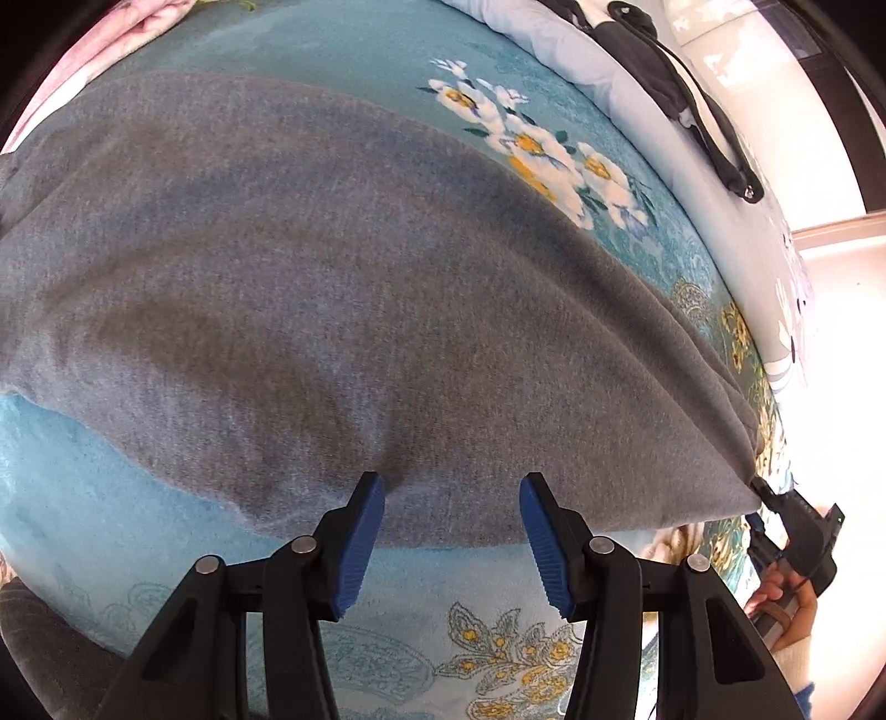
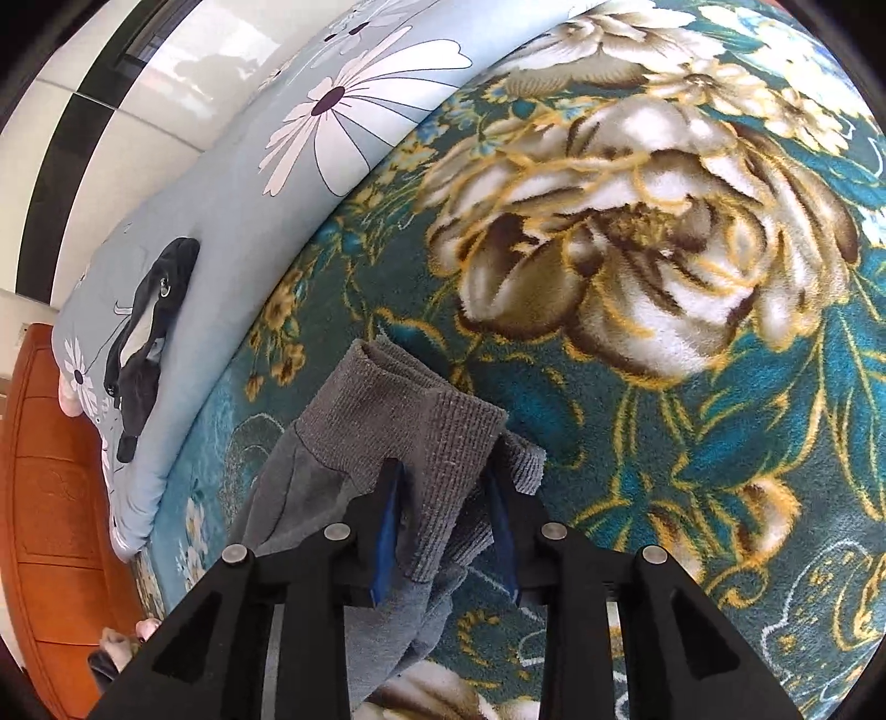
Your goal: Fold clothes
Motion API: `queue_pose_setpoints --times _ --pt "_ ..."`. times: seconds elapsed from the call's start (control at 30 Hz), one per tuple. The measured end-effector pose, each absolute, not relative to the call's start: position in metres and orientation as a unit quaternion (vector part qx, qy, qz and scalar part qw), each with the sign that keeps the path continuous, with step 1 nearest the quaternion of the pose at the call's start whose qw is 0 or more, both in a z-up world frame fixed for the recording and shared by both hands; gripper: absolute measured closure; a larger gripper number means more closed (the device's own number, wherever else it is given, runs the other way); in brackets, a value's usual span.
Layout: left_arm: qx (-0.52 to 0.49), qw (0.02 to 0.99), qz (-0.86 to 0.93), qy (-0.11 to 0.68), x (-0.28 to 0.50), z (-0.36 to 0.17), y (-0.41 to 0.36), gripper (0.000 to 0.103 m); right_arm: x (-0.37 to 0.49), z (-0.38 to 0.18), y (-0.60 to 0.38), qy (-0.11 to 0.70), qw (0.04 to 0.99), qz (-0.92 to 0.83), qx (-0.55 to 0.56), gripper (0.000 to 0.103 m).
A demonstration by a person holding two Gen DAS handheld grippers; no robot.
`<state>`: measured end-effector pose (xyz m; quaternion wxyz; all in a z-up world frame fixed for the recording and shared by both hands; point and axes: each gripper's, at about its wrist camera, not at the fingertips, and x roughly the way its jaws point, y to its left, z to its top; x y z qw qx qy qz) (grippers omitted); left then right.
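Observation:
A grey knit garment (image 1: pixel 310 288) lies spread across a teal flowered blanket (image 1: pixel 387 66). My left gripper (image 1: pixel 451 498) is open and empty, its blue pads (image 1: pixel 362 543) just above the garment's near edge. In the left wrist view my right gripper (image 1: pixel 775 498) holds the garment's far right corner. In the right wrist view my right gripper (image 2: pixel 446 493) is shut on the ribbed grey hem (image 2: pixel 404 426), which bunches up between the pads and hangs below them over the blanket (image 2: pixel 692 443).
A pale blue daisy-print quilt (image 2: pixel 232 232) runs along the blanket's edge with a black strap or garment (image 2: pixel 144 332) on it. An orange wooden cabinet (image 2: pixel 50 498) stands beyond. Pink fabric (image 1: pixel 111 39) lies at the far left corner.

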<state>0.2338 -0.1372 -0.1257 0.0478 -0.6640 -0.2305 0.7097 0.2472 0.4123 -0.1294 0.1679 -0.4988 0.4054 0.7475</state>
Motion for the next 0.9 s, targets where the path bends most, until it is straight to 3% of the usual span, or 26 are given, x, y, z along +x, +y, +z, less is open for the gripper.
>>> queue_pose_setpoints --times 0.03,0.13,0.2,0.37,0.4,0.53,0.57,0.67,0.8,0.9 --pt "-0.661 0.044 0.711 -0.237 0.234 -0.125 -0.141 0.048 0.25 -0.126 0.412 0.412 0.171 0.746 -0.495 0.071" --pt "-0.655 0.039 0.711 -0.254 0.231 -0.126 -0.146 0.048 0.255 -0.122 0.413 0.425 0.169 0.743 -0.488 0.052" --pt "-0.652 0.04 0.712 -0.257 0.232 -0.124 -0.15 0.048 0.257 -0.132 0.416 0.432 0.18 0.726 -0.504 0.052" --pt "-0.647 0.038 0.713 -0.269 0.234 -0.123 -0.157 0.048 0.276 -0.155 0.431 0.543 0.187 0.695 -0.433 0.049" --pt "-0.644 0.037 0.714 -0.271 0.235 -0.122 -0.16 0.048 0.277 -0.156 0.433 0.566 0.184 0.688 -0.416 0.051" --pt "-0.63 0.03 0.72 -0.288 0.237 -0.119 -0.172 0.048 0.271 -0.151 0.432 0.614 0.17 0.668 -0.384 0.085" --pt "-0.626 0.026 0.722 -0.294 0.237 -0.119 -0.176 0.048 0.267 -0.145 0.429 0.615 0.165 0.671 -0.38 0.087" --pt "-0.615 0.011 0.722 -0.317 0.241 -0.118 -0.194 0.048 0.24 -0.097 0.398 0.547 0.104 0.733 -0.39 0.088" --pt "-0.596 -0.012 0.72 -0.355 0.247 -0.117 -0.22 0.048 0.202 -0.015 0.291 0.36 -0.035 0.834 -0.418 0.088" --pt "-0.576 -0.035 0.721 -0.384 0.254 -0.114 -0.245 0.048 0.197 0.01 0.189 0.235 -0.134 0.862 -0.429 0.088"
